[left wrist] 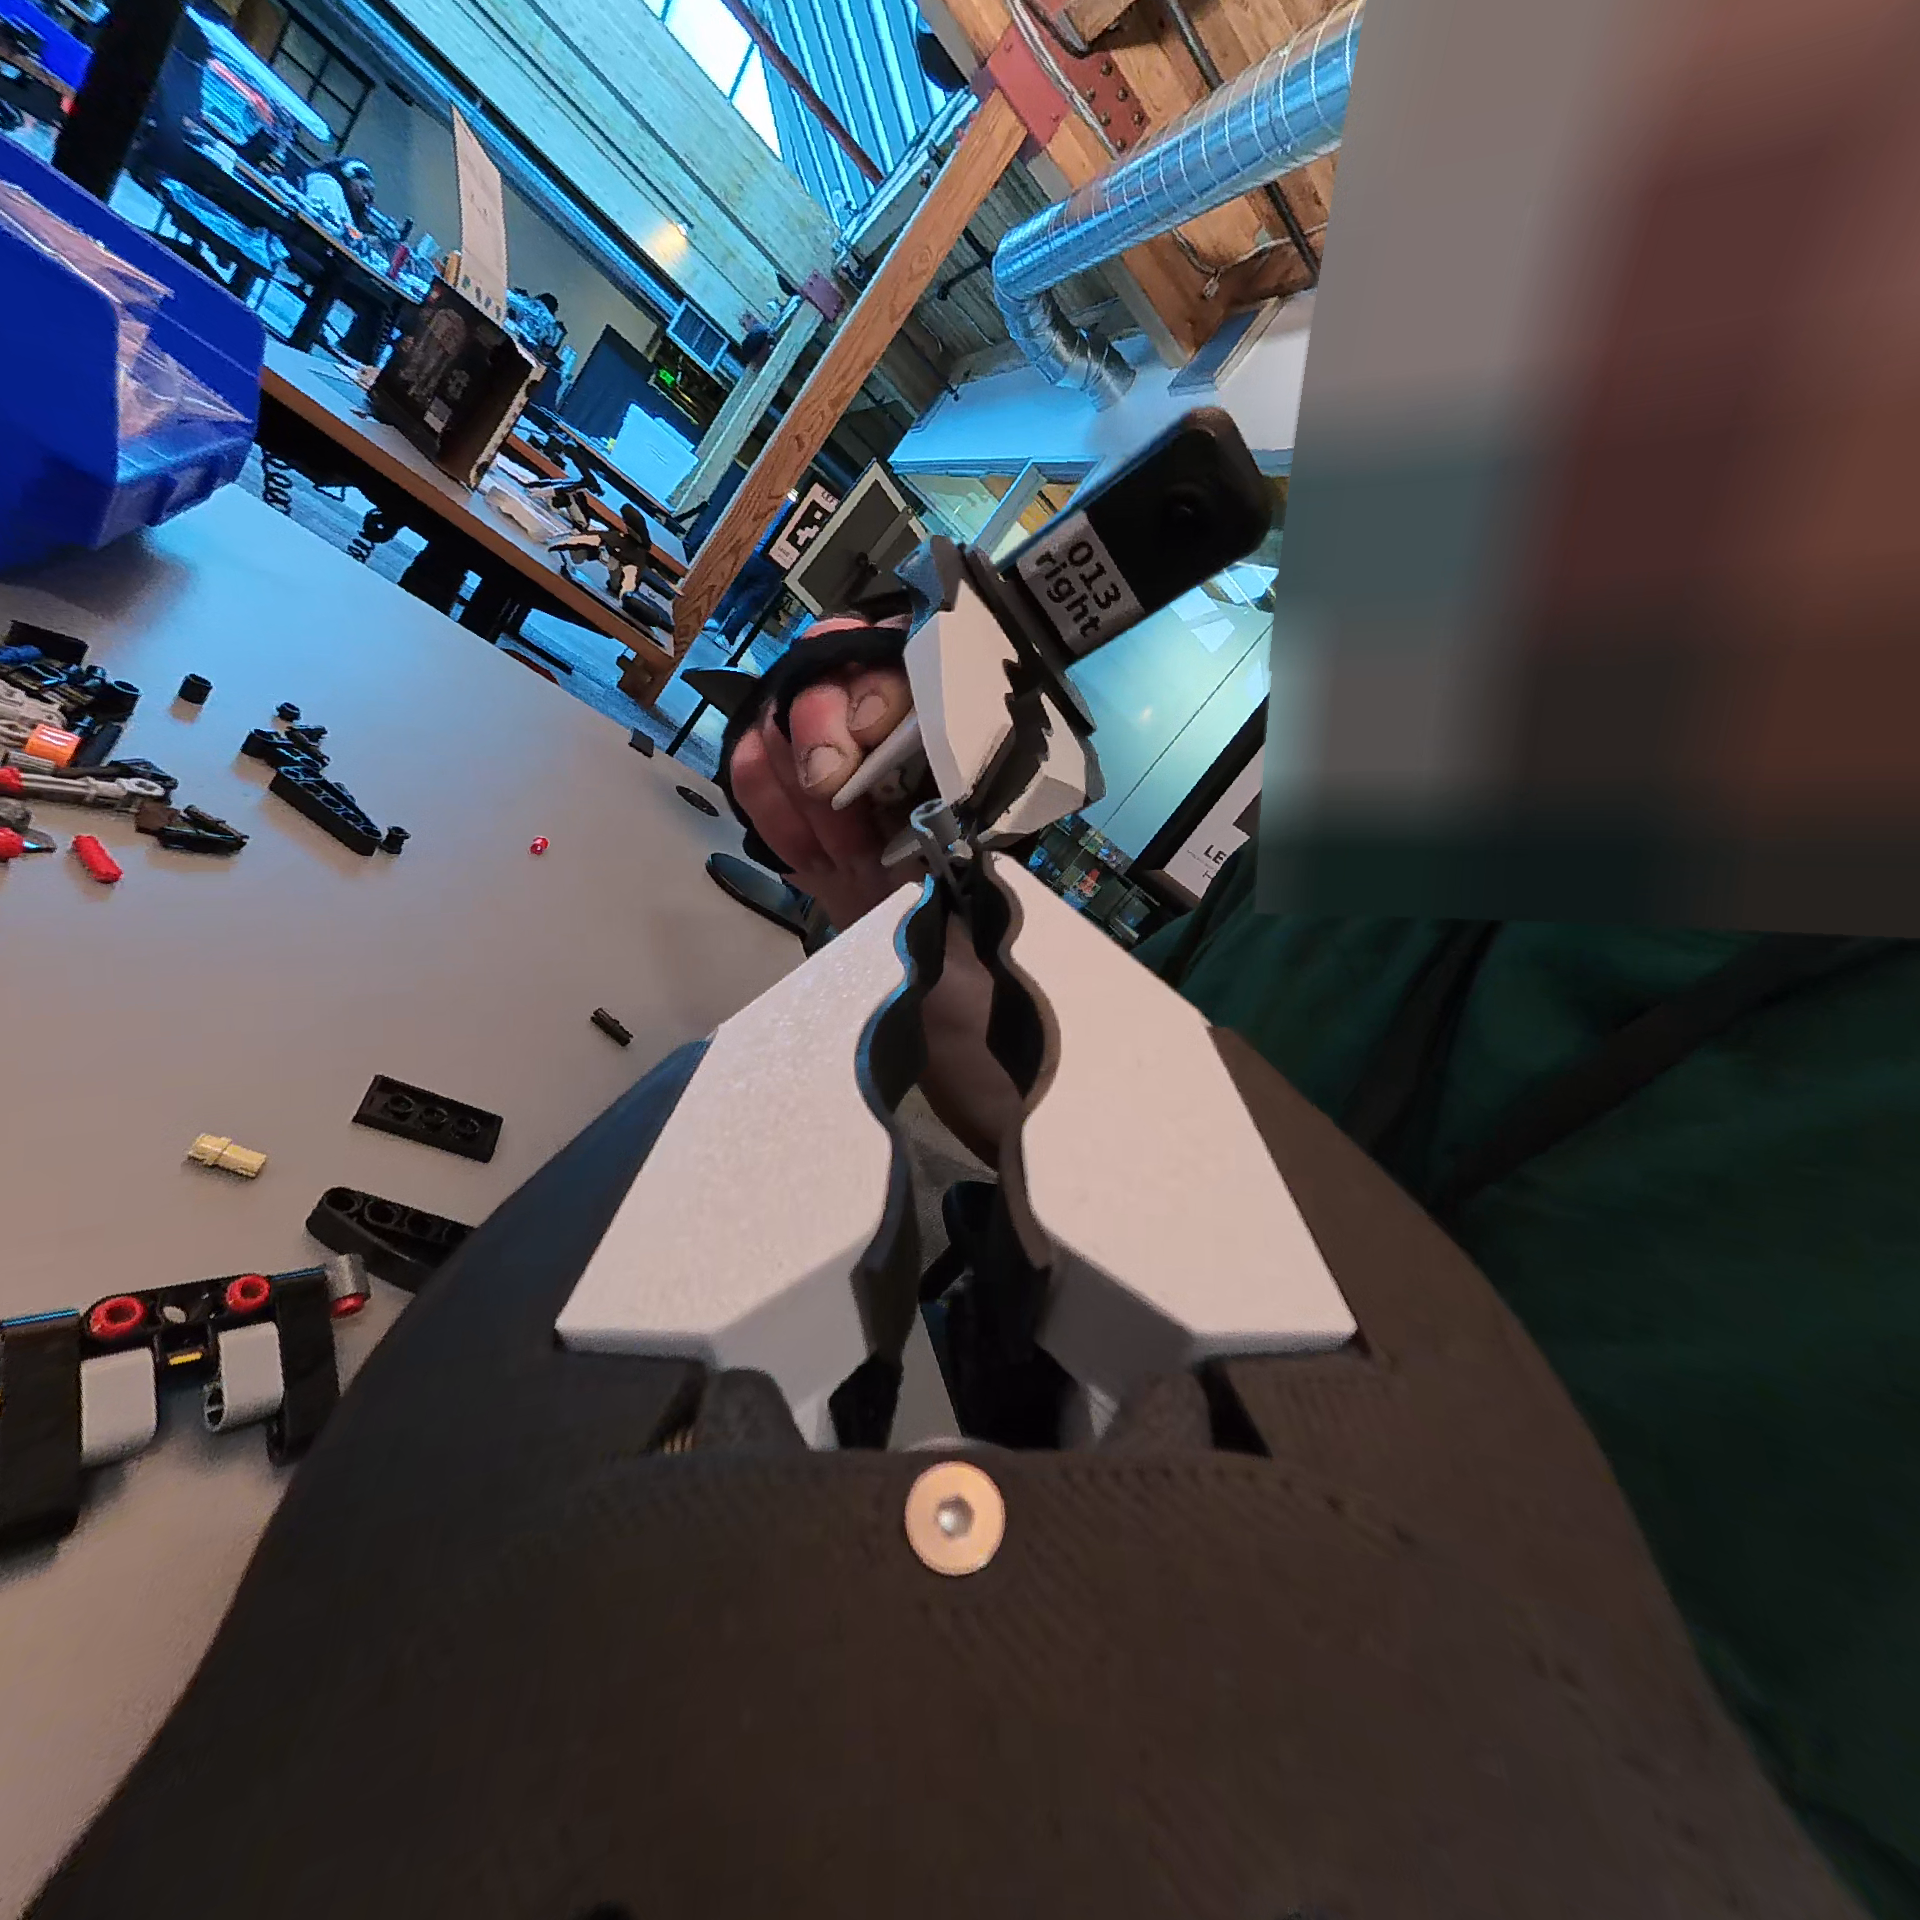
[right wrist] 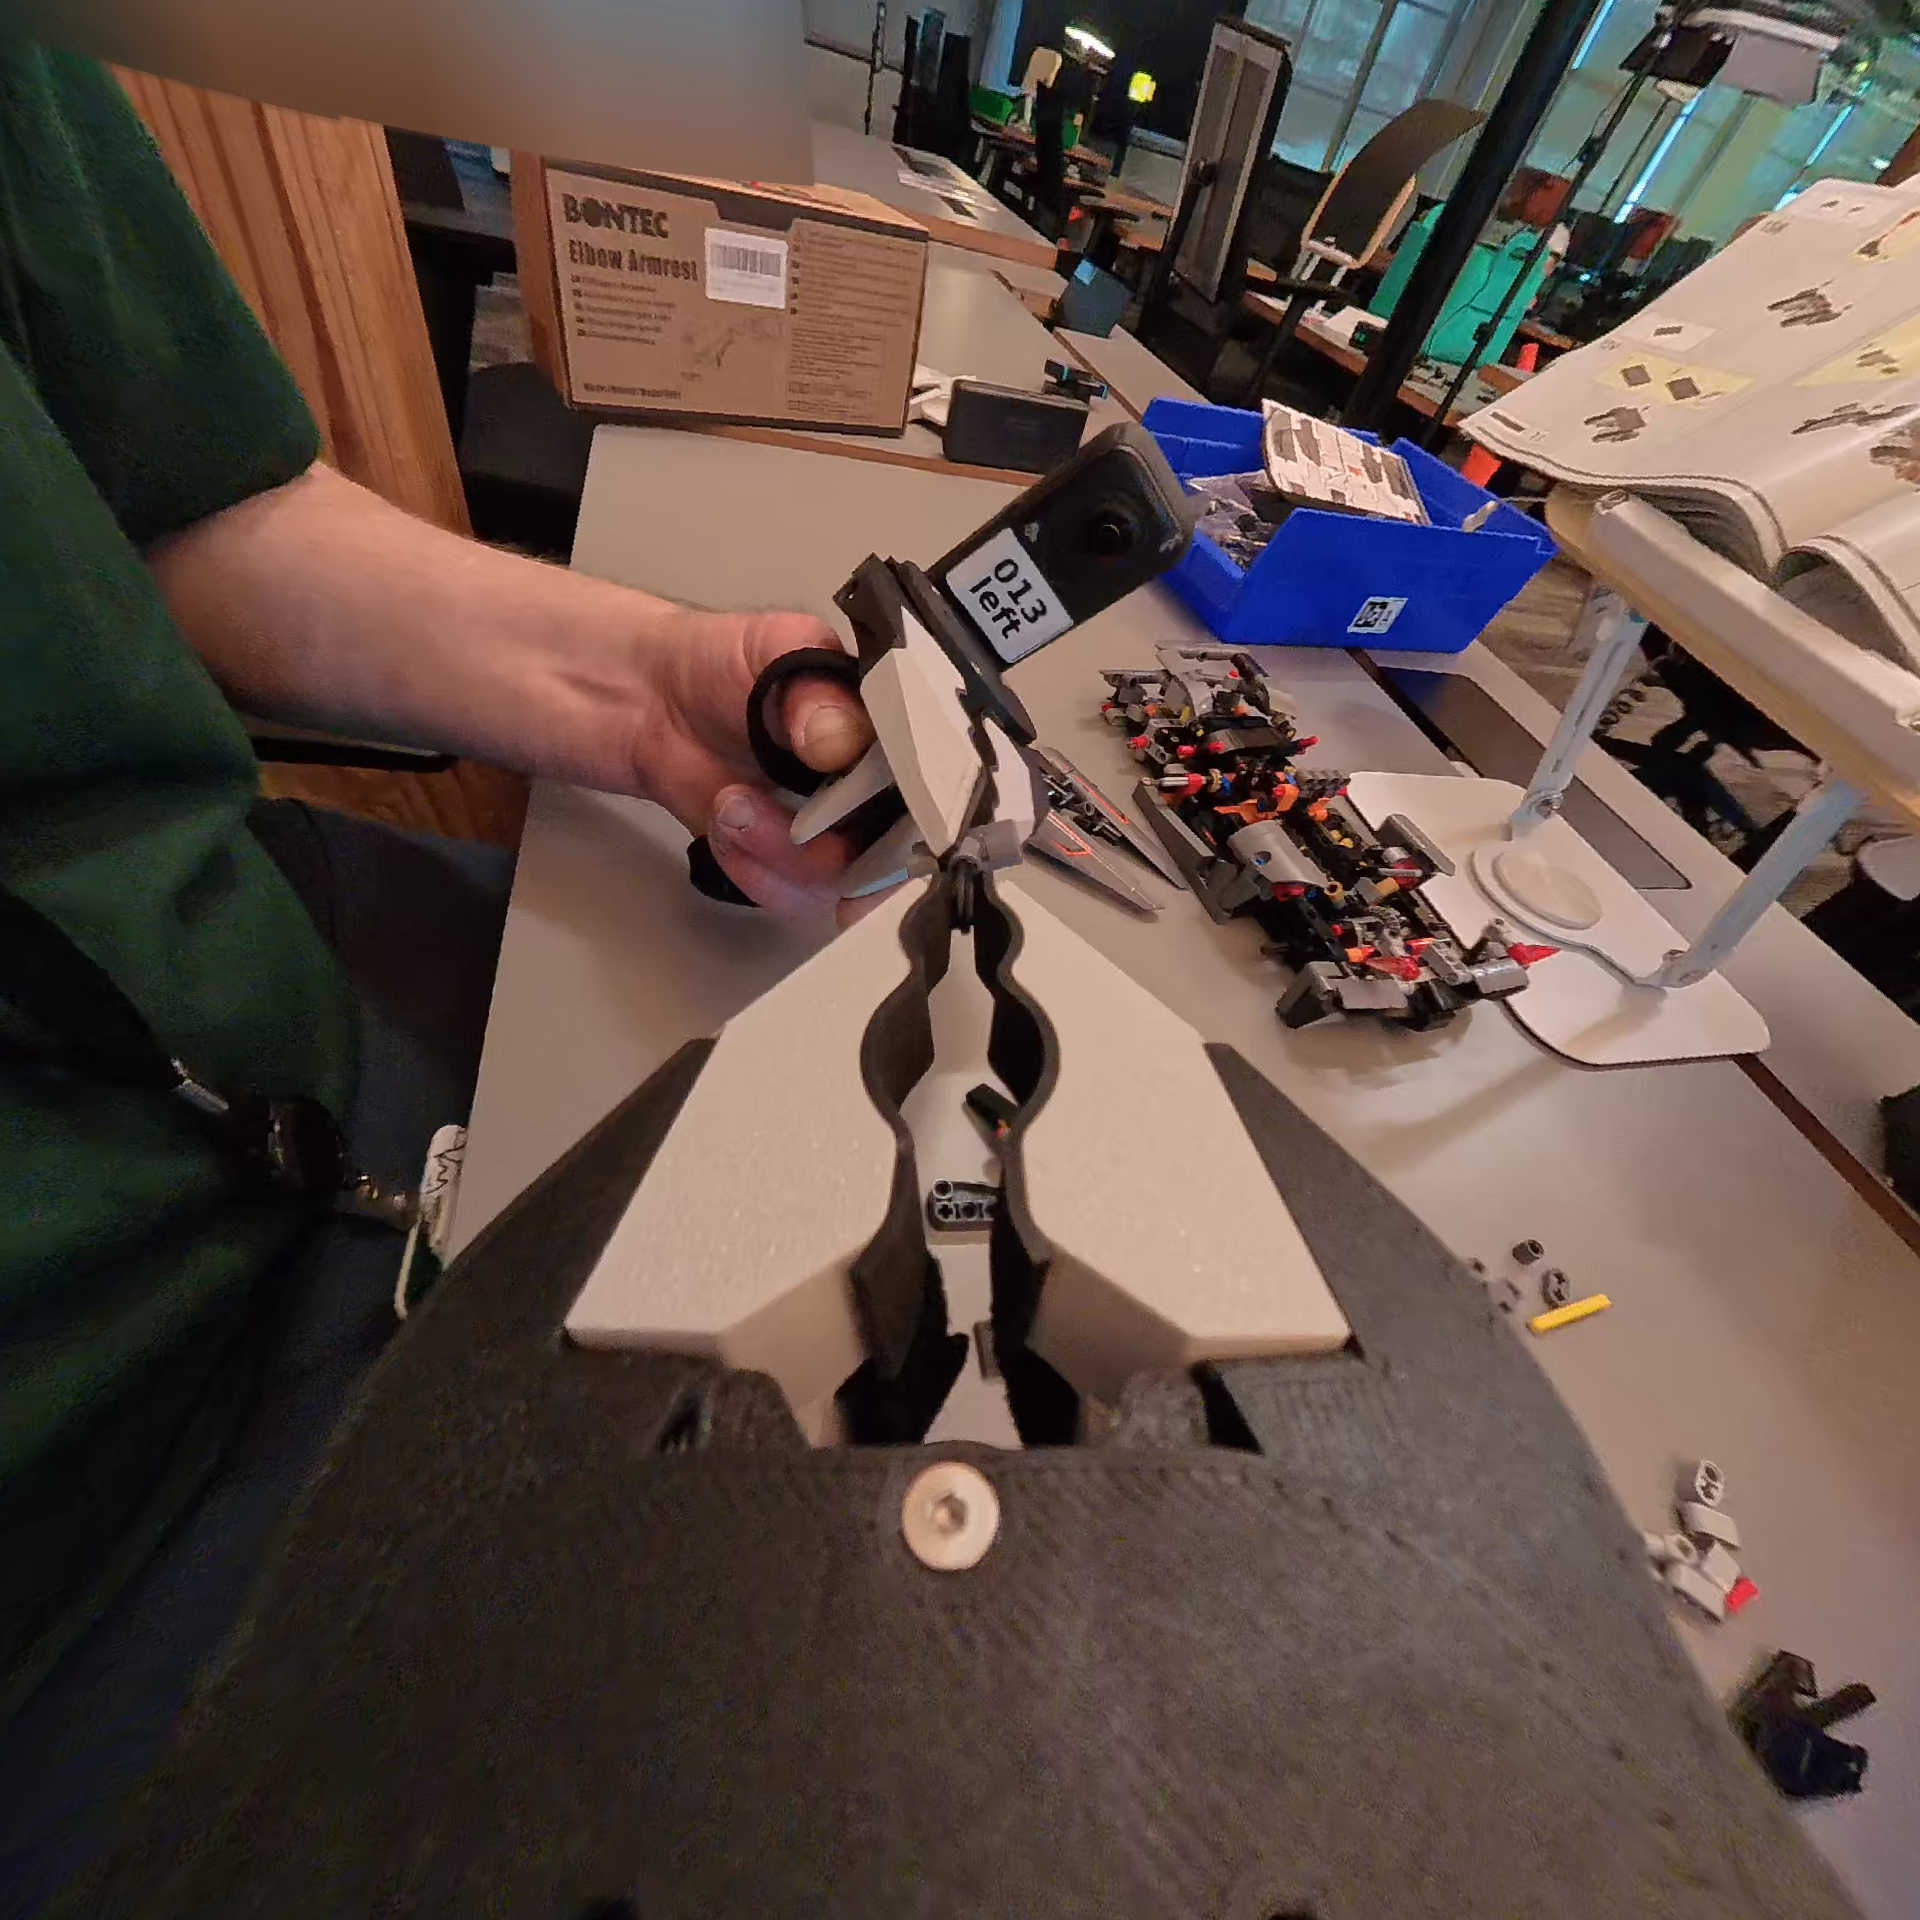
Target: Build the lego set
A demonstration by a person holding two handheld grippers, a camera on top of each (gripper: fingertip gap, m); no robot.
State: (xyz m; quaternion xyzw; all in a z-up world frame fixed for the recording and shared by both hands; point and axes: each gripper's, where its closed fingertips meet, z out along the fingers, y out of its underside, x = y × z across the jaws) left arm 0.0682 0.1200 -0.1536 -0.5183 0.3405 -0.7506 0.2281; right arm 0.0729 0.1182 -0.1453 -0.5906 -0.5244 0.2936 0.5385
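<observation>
My two grippers meet tip to tip above the grey table. In the left wrist view my left gripper is shut on a small grey and black Lego connector, and the right gripper faces it, gripping the same small piece. In the right wrist view my right gripper is shut on the black end of the connector, with the left gripper at its grey end. A partly built Lego car lies on the table behind.
A blue bin of parts, a cardboard box and an open instruction booklet on a stand lie beyond. Loose pieces are at the right. Black beams and a black and grey sub-assembly lie at the left.
</observation>
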